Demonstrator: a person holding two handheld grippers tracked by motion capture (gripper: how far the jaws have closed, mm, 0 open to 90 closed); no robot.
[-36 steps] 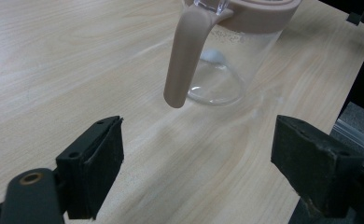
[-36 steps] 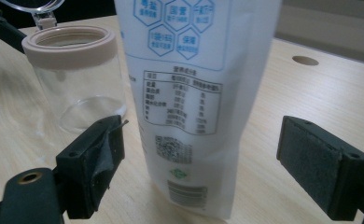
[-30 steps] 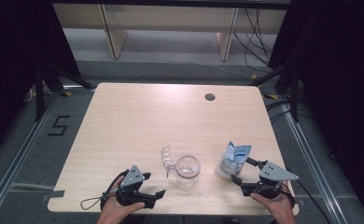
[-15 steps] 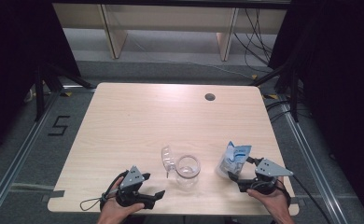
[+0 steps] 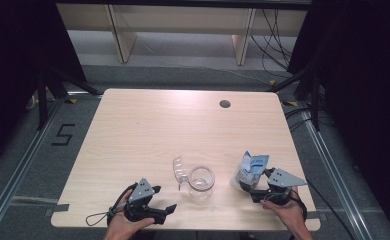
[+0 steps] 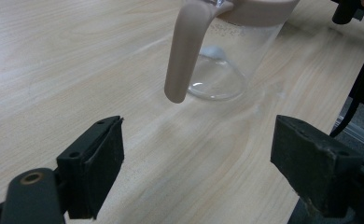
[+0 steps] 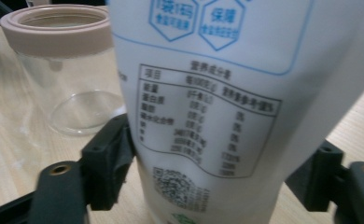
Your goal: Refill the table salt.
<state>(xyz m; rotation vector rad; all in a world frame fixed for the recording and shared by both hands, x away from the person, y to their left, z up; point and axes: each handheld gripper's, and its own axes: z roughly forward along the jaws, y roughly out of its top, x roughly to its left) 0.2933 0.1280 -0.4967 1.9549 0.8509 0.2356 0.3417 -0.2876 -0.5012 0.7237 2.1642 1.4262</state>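
Near the tabletop's [image 5: 148, 125] front edge, the right gripper [image 5: 250, 189] clamps a pouch [image 5: 252, 169] beside the jar [image 5: 201, 182]; the left gripper [image 5: 167, 210] gapes wide, holding nothing.

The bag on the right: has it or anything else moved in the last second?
Hardly. The right gripper stays closed on the white bag, which stands in the same spot; the hand behind it has shifted only a touch. The left gripper stays open and empty beside the clear jug, which has not moved on the table.
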